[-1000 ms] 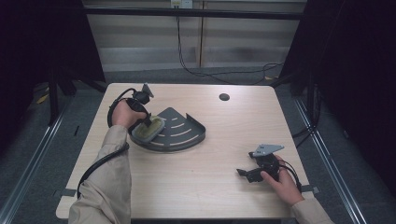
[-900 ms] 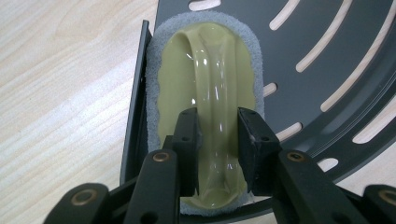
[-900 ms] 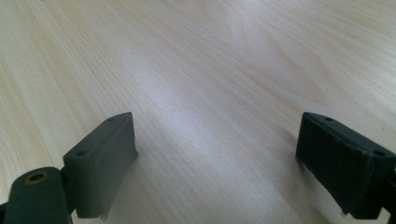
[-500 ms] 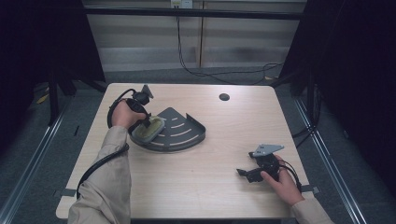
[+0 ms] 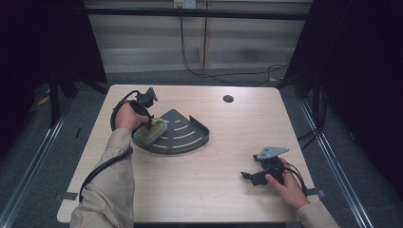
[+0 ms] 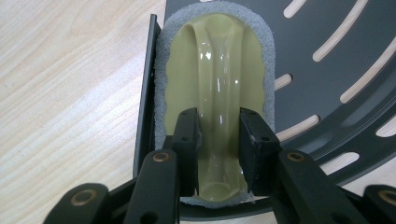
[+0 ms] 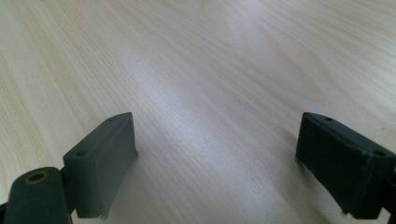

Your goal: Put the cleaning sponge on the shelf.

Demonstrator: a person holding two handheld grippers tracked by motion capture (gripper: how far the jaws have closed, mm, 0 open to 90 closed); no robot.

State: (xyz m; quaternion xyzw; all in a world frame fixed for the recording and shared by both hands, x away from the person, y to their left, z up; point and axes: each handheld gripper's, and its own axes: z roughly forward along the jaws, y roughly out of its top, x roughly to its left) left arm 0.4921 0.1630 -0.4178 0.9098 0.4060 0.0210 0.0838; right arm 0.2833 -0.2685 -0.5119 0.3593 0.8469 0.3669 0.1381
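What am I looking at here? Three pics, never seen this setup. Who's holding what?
No robot arm here: a person at a table holds a handheld two-jaw gripper in each hand.

The high view comes from a fixed camera above the person's side, looking forward and down. The other two come from cameras riding on the grippers, each looking along its own black jaws.

On the table lies a dark grey quarter-round rack with slots in its floor and a raised rim. A small dark round spot sits near the far edge.

The left gripper is shut on the raised handle of a yellowish scrub pad with a grey felt border, which rests on the rack by its straight edge.

The right gripper rests low at the near right of the table, jaws wide apart over bare wood, holding nothing.
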